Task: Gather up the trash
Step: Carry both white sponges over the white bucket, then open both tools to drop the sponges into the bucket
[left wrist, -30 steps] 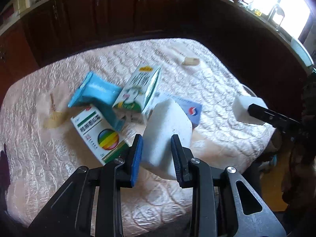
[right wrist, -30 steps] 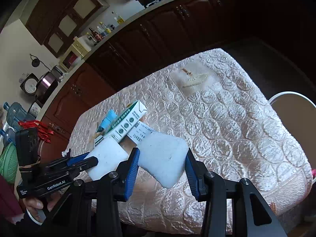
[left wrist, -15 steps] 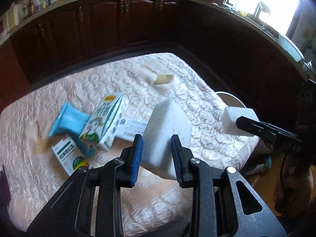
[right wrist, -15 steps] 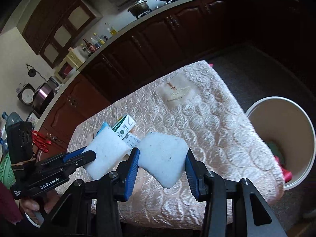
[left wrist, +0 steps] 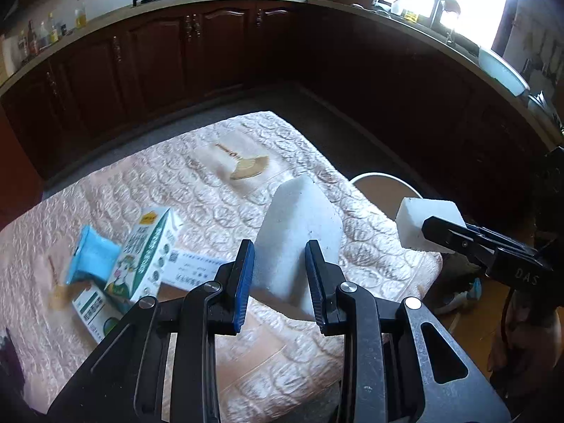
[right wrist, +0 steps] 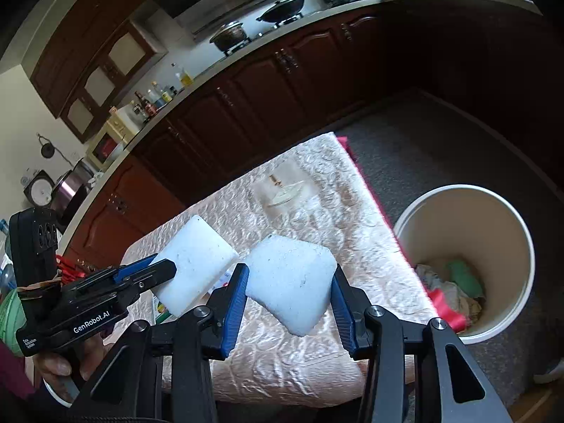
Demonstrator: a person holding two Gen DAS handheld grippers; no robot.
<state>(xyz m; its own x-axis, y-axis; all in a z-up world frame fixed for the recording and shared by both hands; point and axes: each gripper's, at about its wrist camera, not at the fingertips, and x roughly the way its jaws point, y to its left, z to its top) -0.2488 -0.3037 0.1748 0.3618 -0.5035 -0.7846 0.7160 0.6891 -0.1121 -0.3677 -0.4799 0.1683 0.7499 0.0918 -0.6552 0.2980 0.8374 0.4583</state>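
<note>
From the left wrist, the left gripper [left wrist: 280, 271] has its fingers clenched on a white foam block [left wrist: 298, 236], lifted above the quilted pink surface [left wrist: 197, 190], presumably for binning. A green-and-white carton [left wrist: 146, 257], blue packet [left wrist: 92, 259] and further boxes remain there.

From the right wrist, the right gripper [right wrist: 289, 303] pinches a second white foam block [right wrist: 290, 282] by its edges. The round cream bin [right wrist: 469, 331] stands just beside the surface, part-filled with what look like rags; nothing blocks it.
</note>
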